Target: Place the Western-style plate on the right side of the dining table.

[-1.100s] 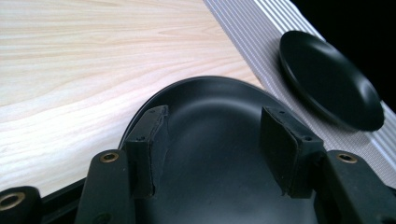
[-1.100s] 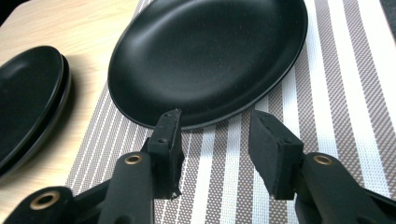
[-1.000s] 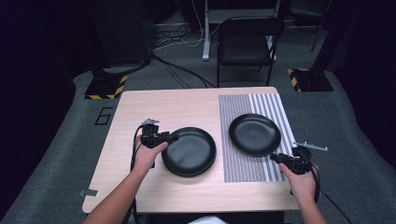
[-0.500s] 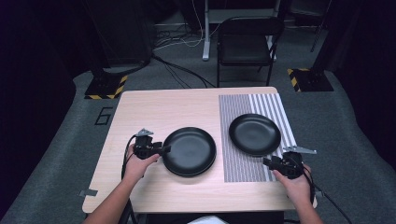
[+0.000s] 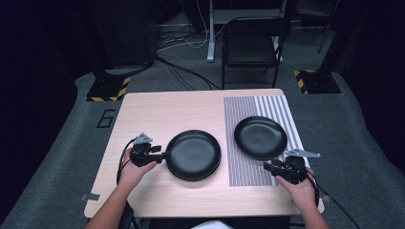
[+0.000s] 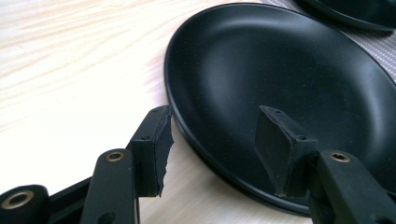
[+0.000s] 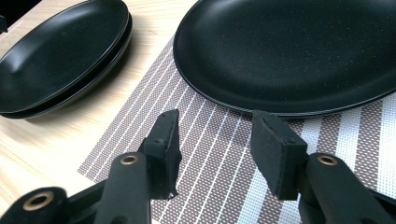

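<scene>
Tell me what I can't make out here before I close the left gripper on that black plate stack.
- Left gripper: the rim of the stacked black round plates lies between its open jaws; the plates' underside is hidden, so pad contact is unclear.
- High view: the stack reads as one plate, the seam too small.
- Right gripper view: the single black plate on the striped woven placemat is cut off at the frame's edges.

Striped mat [image 5: 248, 138] just ahead of right claw; black chair [image 5: 251, 45] and floor cables [image 5: 184, 71] far beyond both claws.

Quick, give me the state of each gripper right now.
Left gripper: open, jaws have just been closing, astride the rim of the left black plate, pads not pressing it.
Right gripper: open, empty, short of the right black plate.
</scene>
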Demonstrator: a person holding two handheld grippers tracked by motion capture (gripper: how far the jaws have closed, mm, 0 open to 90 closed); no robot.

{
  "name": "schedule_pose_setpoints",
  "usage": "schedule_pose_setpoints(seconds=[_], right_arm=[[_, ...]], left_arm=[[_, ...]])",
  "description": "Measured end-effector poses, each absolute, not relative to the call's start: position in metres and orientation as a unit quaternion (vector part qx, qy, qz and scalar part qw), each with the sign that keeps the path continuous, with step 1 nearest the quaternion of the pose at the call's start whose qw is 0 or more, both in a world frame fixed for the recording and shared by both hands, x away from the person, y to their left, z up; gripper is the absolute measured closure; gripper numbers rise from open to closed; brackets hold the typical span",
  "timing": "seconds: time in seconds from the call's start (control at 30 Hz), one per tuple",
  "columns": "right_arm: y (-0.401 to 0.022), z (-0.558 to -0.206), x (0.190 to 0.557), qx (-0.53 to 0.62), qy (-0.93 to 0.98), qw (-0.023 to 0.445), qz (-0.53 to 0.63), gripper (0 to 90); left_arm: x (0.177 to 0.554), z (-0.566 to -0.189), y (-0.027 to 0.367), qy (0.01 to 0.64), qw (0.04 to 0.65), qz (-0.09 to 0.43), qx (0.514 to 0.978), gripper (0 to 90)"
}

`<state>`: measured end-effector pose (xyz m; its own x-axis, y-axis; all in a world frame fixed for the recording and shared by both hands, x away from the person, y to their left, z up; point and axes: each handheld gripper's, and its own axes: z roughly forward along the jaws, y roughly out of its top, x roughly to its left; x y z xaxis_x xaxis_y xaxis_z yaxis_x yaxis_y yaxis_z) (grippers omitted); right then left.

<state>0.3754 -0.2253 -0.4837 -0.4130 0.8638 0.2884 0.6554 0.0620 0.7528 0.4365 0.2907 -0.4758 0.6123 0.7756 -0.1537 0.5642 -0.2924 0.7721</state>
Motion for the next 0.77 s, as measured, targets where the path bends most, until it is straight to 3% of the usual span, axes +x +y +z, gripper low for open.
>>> schedule_pose_setpoints(seconds=[0.47,0.6,0.77], right_arm=[[-0.219,-0.479,0.382,0.502,0.751,0.108,0.415,51.4],[-0.219,-0.483,0.380,0.498,0.758,0.112,0.406,50.8],[-0.224,-0.489,0.381,0.501,0.752,0.118,0.412,48.9]], left_arm=[[0.430,-0.481,0.324,0.446,0.413,0.131,0.783,45.5],[0.429,-0.492,0.325,0.443,0.361,0.148,0.807,45.3],[0.427,-0.499,0.327,0.446,0.352,0.149,0.809,45.2]])
